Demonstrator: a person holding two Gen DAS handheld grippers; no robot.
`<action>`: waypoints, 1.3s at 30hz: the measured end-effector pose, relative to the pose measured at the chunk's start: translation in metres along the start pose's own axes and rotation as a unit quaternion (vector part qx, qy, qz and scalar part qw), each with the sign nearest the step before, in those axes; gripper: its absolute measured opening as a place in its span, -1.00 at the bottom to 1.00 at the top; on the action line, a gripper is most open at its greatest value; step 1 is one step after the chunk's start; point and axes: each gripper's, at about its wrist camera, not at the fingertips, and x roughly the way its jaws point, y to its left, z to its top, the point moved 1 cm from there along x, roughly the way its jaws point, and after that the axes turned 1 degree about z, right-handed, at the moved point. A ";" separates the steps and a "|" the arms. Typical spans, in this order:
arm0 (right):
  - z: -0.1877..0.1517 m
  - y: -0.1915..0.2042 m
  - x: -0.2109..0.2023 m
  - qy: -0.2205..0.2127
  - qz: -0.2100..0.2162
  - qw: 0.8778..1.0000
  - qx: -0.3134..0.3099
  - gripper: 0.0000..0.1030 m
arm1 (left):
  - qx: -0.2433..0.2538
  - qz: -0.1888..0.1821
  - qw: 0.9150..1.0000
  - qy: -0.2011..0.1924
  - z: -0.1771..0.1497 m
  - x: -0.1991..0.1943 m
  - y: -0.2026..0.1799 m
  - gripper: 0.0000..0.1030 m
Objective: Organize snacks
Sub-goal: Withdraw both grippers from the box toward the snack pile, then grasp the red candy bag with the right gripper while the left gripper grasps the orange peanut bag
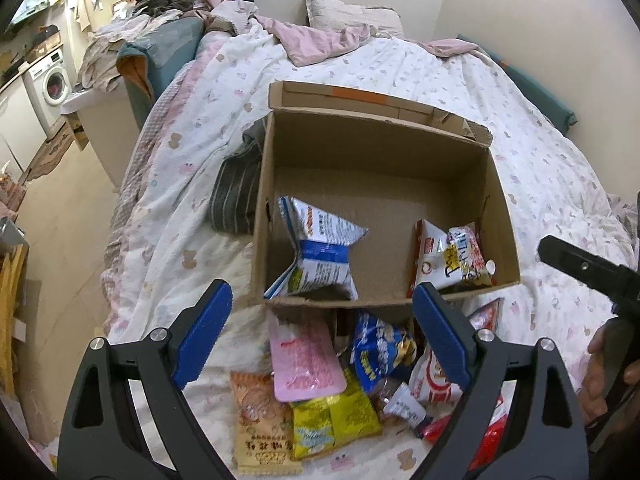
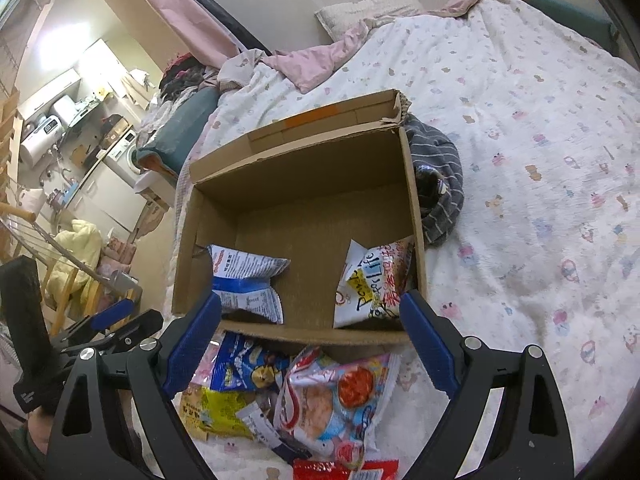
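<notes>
An open cardboard box (image 1: 376, 148) (image 2: 304, 168) stands on the bed. Inside lie a blue-and-white snack bag (image 1: 320, 256) (image 2: 248, 280) at the left and a white-and-red bag (image 1: 452, 260) (image 2: 372, 280) at the right. In front of the box is a pile of several snack packets: a pink one (image 1: 304, 356), a blue one (image 1: 380, 352) (image 2: 248, 364), a yellow one (image 1: 332, 420) (image 2: 212, 408), an orange one (image 1: 260, 420) and a white-red-blue bag (image 2: 336, 396). My left gripper (image 1: 322, 308) is open and empty above the pile. My right gripper (image 2: 310, 316) is open and empty over the pile and the box's near wall.
A grey striped cloth (image 1: 236, 188) (image 2: 440, 184) lies beside the box. The bed's patterned quilt (image 1: 540, 168) (image 2: 520, 120) spreads around. The bed edge drops to the floor (image 1: 68, 216) at the left. Pillows and pink bedding (image 1: 320, 36) lie at the far end.
</notes>
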 end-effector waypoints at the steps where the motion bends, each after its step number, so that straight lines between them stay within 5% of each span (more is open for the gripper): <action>1: -0.002 0.000 -0.002 0.001 0.002 1.000 0.003 0.80 | 0.000 0.001 1.000 0.000 -0.001 -0.002 0.001 0.75; 23: -0.065 -0.001 -0.039 0.030 -0.025 0.999 -0.020 0.80 | -0.018 0.026 0.998 0.046 -0.059 -0.016 0.025 0.75; 30: -0.093 -0.017 -0.013 0.128 -0.060 0.990 -0.007 0.80 | -0.048 0.037 0.997 0.051 -0.062 -0.014 0.037 0.75; 39: -0.149 -0.008 0.048 0.300 -0.056 0.952 -0.010 0.98 | -0.053 0.031 0.997 0.056 -0.060 -0.009 0.035 0.75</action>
